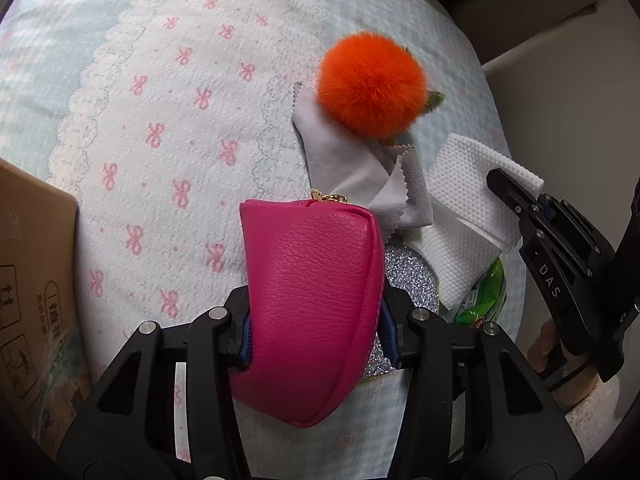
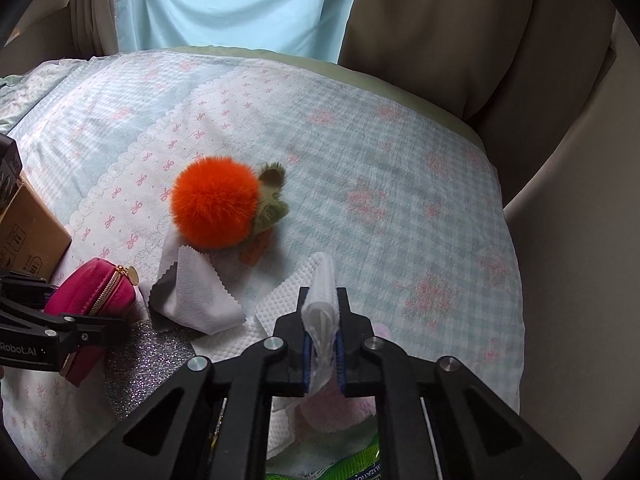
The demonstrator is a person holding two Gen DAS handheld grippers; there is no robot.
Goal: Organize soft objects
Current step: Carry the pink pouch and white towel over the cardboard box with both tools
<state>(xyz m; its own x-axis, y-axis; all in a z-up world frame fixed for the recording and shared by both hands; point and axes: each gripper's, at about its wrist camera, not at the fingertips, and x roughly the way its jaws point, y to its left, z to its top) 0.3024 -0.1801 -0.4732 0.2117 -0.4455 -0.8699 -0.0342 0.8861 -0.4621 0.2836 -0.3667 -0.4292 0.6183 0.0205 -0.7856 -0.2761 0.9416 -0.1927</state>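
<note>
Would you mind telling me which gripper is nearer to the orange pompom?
Right, narrowly. The right gripper, shut on the white paper towel, sits just below-right of the orange pompom. The left gripper, shut on the pink pouch, is farther, beyond the grey cloth.

A bed (image 2: 400, 168) is covered by a pale blue checked quilt (image 1: 168, 92) printed with pink bows and edged in white lace. Behind it, a light blue curtain (image 2: 240, 0) is hung between beige drapes (image 2: 460, 32). Soft daylight is cast evenly. A cardboard box (image 1: 32, 280) is seen at the left.
</note>
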